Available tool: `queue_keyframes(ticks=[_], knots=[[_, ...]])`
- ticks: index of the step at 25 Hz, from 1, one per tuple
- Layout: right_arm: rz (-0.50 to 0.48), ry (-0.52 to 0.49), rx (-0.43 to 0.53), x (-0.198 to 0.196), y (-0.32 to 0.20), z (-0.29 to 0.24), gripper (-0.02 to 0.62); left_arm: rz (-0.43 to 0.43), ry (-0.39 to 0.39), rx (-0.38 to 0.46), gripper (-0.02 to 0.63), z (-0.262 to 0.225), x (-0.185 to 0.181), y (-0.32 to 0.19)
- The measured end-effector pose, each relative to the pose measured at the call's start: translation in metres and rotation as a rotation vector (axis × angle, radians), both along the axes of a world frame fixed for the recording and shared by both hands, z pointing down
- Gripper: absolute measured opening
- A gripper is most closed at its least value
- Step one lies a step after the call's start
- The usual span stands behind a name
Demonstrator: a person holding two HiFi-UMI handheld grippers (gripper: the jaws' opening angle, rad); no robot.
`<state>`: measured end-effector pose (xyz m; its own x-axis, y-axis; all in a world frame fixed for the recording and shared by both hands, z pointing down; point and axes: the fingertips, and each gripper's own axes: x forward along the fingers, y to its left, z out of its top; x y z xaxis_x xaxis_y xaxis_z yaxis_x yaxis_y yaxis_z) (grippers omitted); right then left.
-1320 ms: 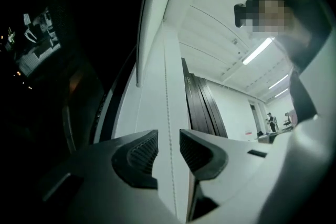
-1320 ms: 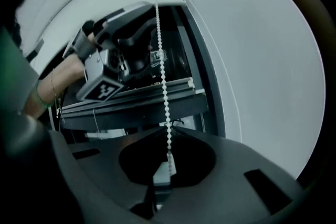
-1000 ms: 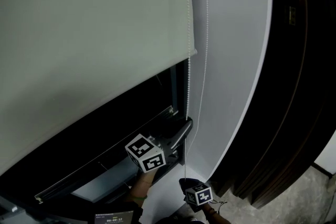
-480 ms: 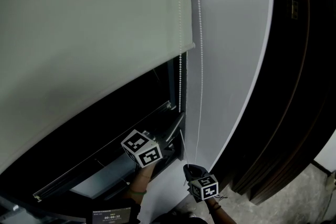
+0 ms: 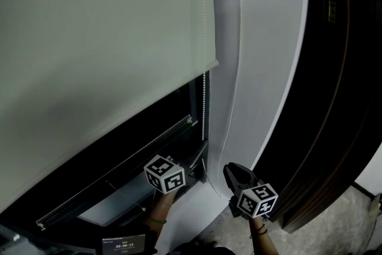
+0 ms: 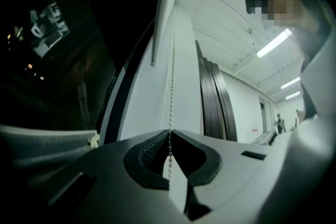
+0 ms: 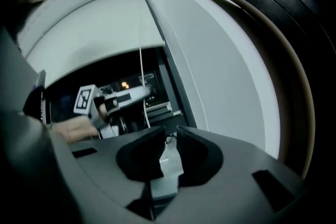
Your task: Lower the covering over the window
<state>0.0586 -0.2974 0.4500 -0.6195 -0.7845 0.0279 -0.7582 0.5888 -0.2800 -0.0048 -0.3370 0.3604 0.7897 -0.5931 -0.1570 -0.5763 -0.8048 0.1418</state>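
A grey speckled floor (image 5: 355, 227) is showing only at the near right corner of the head view. Tall dark panels (image 5: 334, 104) are standing on it, one behind another, and are rising along the right side of a white wall (image 5: 262, 68). Where the panels are meeting the floor, their feet are lining up in a stepped row. At the foot of the window (image 5: 149, 128), a white surface (image 5: 185, 215) is spreading leftward; whether it is a sill or plain wall is not showing.

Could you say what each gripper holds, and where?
The left gripper pinches the bead chain low down; right gripper: jaws have just been opening, nothing between them.
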Motion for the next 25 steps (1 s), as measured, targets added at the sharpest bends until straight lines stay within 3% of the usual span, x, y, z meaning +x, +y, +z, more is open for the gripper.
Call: queue_keyframes(ticks=[2,3,8,12,16,21,24,25], knots=[[-0.016,0.003,0.046,0.003,0.000,-0.027,0.057,0.003,0.030,-0.049,0.011,0.019,-0.001,0.001],[-0.029,0.009,0.069,0.003,0.000,-0.041,0.060,-0.002,0.008,-0.051,0.011,0.026,0.000,0.001],[-0.084,0.045,0.198,-0.010,-0.005,-0.112,0.084,-0.001,-0.121,-0.075,0.011,0.064,0.015,0.004],[-0.110,0.075,0.289,-0.027,-0.016,-0.160,0.100,0.022,-0.271,-0.209,0.011,0.143,0.026,0.015],[-0.123,0.098,0.355,-0.043,-0.027,-0.199,0.101,0.036,-0.265,-0.346,0.011,0.204,0.028,0.038],[-0.180,0.044,0.431,-0.059,-0.027,-0.251,0.101,0.059,-0.274,-0.353,0.011,0.210,0.041,0.048],[-0.131,0.025,0.500,-0.058,-0.023,-0.275,0.095,0.045,-0.253,-0.361,0.011,0.210,0.035,0.046],[-0.108,0.034,0.518,-0.058,-0.022,-0.278,0.035,0.038,-0.250,-0.361,0.011,0.211,0.031,0.046]])
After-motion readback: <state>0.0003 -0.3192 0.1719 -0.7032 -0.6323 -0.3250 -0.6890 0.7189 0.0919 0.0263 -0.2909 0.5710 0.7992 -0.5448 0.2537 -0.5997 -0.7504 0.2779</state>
